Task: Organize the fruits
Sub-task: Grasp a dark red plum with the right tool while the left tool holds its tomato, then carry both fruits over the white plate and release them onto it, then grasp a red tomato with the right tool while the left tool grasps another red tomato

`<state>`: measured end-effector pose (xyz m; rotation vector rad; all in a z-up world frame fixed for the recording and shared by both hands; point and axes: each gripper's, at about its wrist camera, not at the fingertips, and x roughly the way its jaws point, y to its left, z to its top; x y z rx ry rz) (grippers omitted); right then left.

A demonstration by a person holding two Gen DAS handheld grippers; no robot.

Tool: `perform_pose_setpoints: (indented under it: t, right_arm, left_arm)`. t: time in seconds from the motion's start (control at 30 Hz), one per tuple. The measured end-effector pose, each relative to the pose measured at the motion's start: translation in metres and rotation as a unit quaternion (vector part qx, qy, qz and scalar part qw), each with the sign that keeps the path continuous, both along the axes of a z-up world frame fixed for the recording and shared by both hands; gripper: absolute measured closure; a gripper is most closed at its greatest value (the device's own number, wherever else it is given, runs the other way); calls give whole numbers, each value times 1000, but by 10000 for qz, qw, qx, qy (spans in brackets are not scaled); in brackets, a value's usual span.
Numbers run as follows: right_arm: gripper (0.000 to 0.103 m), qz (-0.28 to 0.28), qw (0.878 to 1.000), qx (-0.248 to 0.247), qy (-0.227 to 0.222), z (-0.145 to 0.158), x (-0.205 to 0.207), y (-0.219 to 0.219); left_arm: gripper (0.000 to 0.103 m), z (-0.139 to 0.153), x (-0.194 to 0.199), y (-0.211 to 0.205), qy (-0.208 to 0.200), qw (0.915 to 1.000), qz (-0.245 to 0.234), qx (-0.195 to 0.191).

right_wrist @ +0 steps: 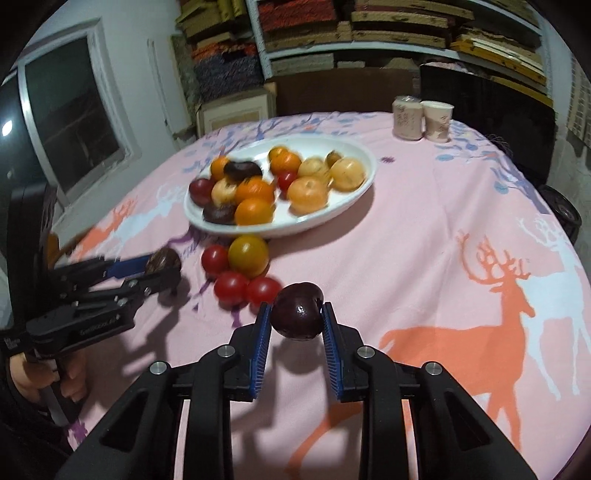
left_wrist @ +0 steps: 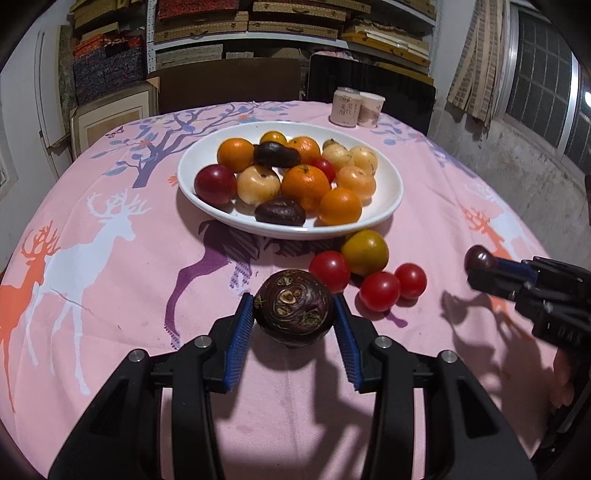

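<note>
While our left tool grips a dark, wrinkled passion fruit between its blue pads, our right tool clamps a dark plum the same way. Both fruits are pinched from the sides and appear to be just above the pink deer-print cloth that covers the surface, near its front edge; the passion fruit's round stem scar faces the left camera.

Just beyond the passion fruit, three red tomatoes and one yellow-green fruit lie together on the cloth, touching one another. The yellow-green one sits just beside the front rim of a white plate, which rests around the middle of the surface.

On the plate we see oranges, pale yellow fruits, a dark red plum, a small red tomato and two dark brown wrinkled fruits, all crowded and touching.

In the left view the right tool comes in from the right edge, its plum held out past the tomatoes. In the right view the left tool comes in from the left edge, level with the tomato group; that view is a little blurred.

Two paper cups stand side by side near the far edge of the surface, well apart from the plate. Behind the surface, shelves carry stacked flat boxes.
</note>
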<state>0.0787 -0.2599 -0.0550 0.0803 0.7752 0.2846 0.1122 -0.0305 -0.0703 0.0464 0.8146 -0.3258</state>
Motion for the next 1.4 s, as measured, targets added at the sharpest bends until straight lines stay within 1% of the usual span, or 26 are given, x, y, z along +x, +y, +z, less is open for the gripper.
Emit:
perform_pose_setpoints:
  t: [0.07,0.13,0.23,0.3,0.33,0.47,0.53,0.57,0.6,0.63,0.67,0.7,0.8,0.87,0.93,0.97,1.03,1.1,1.17,1.23,1.27,1.33,1.37,1.4]
  right_arm:
    - [75,-103,9996,157,-224,14,3,-10]
    - [75,-127,9986,223,-470,32,12,-15]
    - [75,-29,9964,214,-825,54,33,-11]
    - [75,31,9945,230,-1017,63,55,-3]
    - [75,70,9939,259,-1071,65,71,2]
    - [75,198,9950,263,-946,56,124,23]
    - [74,234,9959,249,-840,51,147,35]
    - [74,302,9967,247,-711,47,159,40]
    - [67,372,9973,242,-587,44,168,45]
    - [55,418,9979,188,-465,41,175,49]
    - [53,380,9981,108,-464,40,177,52]
    - [53,364,9980,73,-511,41,176,52]
    - [53,379,9978,227,-495,43,160,41]
    - [49,306,9978,361,-465,44,140,28]
    - [40,227,9977,453,-450,43,117,16]
    - [38,202,9977,476,-433,39,100,9]
    - [38,202,9981,442,-375,30,78,3]
    - [38,295,9986,398,-204,16,58,2]
    - [38,456,9986,269,6,3,46,7]
    - [38,618,9980,43,101,-7,39,15]
    - [39,711,9973,-81,133,-11,36,20]
    - [49,855,9959,-266,141,-15,31,31]
    - [52,908,9952,-337,135,-16,31,35]
    - [58,914,9947,-463,107,-17,31,39]
  left_arm:
    - [61,10,3,5,-57,9999,44,-111]
    - [61,22,10,5,-159,9998,60,-104]
    - [61,43,33,2,-332,9994,96,33]
    - [61,56,54,-4,-517,9984,145,175]
    - [61,59,66,-6,-536,9982,173,211]
    - [61,60,127,-11,-313,9985,371,234]
    - [60,56,148,-13,-192,9985,444,268]
    - [57,53,158,-15,-111,9985,467,253]
    - [44,52,165,-15,-66,9984,499,258]
    - [37,52,170,-14,-47,9982,556,233]
    - [31,54,171,-11,-81,9978,641,172]
    - [27,57,170,-8,-115,9977,666,108]
    - [26,64,155,3,-230,9973,702,-19]
    - [24,65,137,10,-251,9976,633,-122]
    - [20,61,112,15,-289,9981,529,-123]
    - [17,58,100,16,-313,9983,492,-83]
    - [14,47,74,16,-315,9988,372,39]
    - [14,32,52,11,-183,9990,256,318]
    - [14,19,36,8,-93,9984,182,524]
    - [14,8,27,5,-20,9982,102,591]
    - [14,4,24,5,-8,9981,95,616]
    - [14,-1,20,5,-19,9980,120,624]
    - [14,-3,18,6,-27,9983,132,575]
    - [14,-4,18,7,-28,9986,143,514]
